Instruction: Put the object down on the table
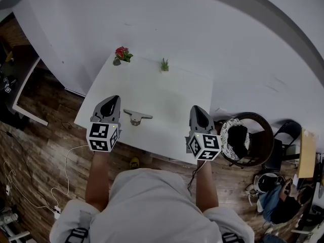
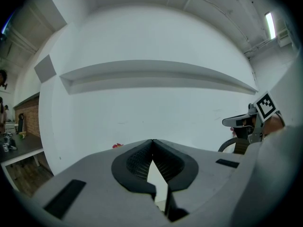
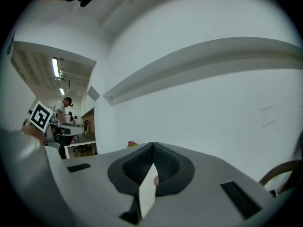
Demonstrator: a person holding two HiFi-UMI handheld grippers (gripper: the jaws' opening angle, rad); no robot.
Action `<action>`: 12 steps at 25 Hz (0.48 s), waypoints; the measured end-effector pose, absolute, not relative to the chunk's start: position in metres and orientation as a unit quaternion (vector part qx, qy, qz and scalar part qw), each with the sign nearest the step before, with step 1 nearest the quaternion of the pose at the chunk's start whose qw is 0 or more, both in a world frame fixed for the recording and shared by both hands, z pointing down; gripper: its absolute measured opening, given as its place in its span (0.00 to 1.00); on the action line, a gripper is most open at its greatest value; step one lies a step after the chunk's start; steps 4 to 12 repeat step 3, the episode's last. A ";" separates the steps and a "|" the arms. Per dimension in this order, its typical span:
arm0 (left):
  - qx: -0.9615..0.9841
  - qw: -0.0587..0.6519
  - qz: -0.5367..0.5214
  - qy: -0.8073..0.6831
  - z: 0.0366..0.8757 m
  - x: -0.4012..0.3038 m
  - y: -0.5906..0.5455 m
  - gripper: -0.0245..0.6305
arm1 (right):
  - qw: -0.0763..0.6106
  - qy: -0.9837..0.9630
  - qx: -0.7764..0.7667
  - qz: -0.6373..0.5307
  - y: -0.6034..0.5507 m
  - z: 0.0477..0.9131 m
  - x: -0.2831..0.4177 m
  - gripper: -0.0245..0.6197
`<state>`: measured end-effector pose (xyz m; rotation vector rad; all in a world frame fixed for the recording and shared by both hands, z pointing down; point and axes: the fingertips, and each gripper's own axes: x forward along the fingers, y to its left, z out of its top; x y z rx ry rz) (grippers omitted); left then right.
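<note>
- Found the grey T-shaped object (image 1: 136, 117) lying flat on the white surface (image 1: 152, 87), free of both pairs of tongs.
- Saw the left tongs (image 1: 112, 103) just to the left of the object, near it but not touching it.
- Read the left tongs, in the left gripper view, as pressed together at the tips and pinching nothing, with only a pale sliver of the surface showing through the gap lower down.
- Saw the right tongs (image 1: 197, 110) well to the right of the object, above the right part of the surface.
- Read the right tongs, in the right gripper view, as pressed together at the tips too, with nothing between them.
- Noted a marker cube behind each pair, the left cube (image 1: 103, 136) and the right cube (image 1: 204, 146), both nearer the person than the object.
- Spotted a red-flowered plant (image 1: 121, 54) beyond the object at the far left corner, and a small green plant (image 1: 164, 65) beyond the object and slightly to its right, at the far edge.
- Made out a round chair (image 1: 258, 135) far to the right of the object, off the surface, on the wooden floor (image 1: 40, 151), holding dark and white things.
- Noticed a white cable (image 1: 66, 171) on the floor to the left of the object and nearer the person.
</note>
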<state>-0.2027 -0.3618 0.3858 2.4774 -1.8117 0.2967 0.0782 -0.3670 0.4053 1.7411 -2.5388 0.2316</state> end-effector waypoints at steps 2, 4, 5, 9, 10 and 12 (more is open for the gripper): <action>0.802 0.029 0.096 -0.589 0.386 -0.204 -0.364 0.07 | 0.027 -0.822 0.564 0.074 -0.369 0.405 0.079 0.05; 0.801 0.029 0.096 -0.590 0.386 -0.205 -0.365 0.07 | 0.027 -0.822 0.563 0.074 -0.370 0.404 0.079 0.05; 0.801 0.029 0.096 -0.590 0.386 -0.205 -0.365 0.07 | 0.027 -0.822 0.563 0.074 -0.370 0.404 0.079 0.05; 0.801 0.029 0.096 -0.590 0.386 -0.205 -0.365 0.07 | 0.027 -0.822 0.563 0.074 -0.370 0.404 0.079 0.05; 0.801 0.029 0.096 -0.590 0.386 -0.205 -0.365 0.07 | 0.027 -0.822 0.563 0.074 -0.370 0.404 0.079 0.05; 0.801 0.029 0.096 -0.590 0.386 -0.205 -0.365 0.07 | 0.027 -0.822 0.563 0.074 -0.370 0.404 0.079 0.05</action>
